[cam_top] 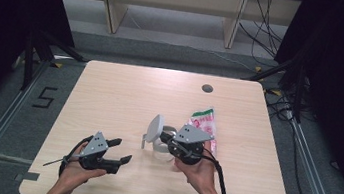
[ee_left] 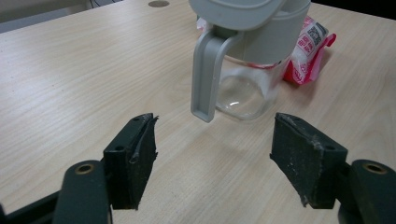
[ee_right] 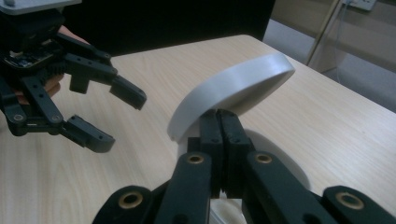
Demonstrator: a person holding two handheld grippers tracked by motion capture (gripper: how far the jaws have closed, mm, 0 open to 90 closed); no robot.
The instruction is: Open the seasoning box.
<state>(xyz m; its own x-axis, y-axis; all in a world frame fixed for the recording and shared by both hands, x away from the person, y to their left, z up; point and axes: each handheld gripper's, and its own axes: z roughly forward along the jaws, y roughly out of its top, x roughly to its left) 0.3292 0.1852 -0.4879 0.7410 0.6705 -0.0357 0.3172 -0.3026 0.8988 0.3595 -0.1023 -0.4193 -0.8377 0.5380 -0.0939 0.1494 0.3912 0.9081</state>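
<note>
A clear glass jug (cam_top: 162,147) with a grey lid and handle (ee_left: 205,79) stands at the table's middle front. Its round lid flap (cam_top: 155,128) is tilted up. My right gripper (cam_top: 166,138) comes at it from the right, and its jaws (ee_right: 219,119) are pressed together just under the raised flap (ee_right: 233,93), shut on the flap's edge. My left gripper (cam_top: 121,151) hangs at the front left with its pads (ee_left: 133,156) wide apart and nothing between them. It faces the jug (ee_left: 243,91) from a short way off. The left gripper (ee_right: 119,119) also shows open in the right gripper view.
A red, white and green snack packet (cam_top: 205,124) lies just behind the jug, seen too past the glass (ee_left: 308,51). A round cable hole (cam_top: 207,88) sits near the far edge of the wooden table (cam_top: 120,90). Cables and frame legs stand on the floor beyond.
</note>
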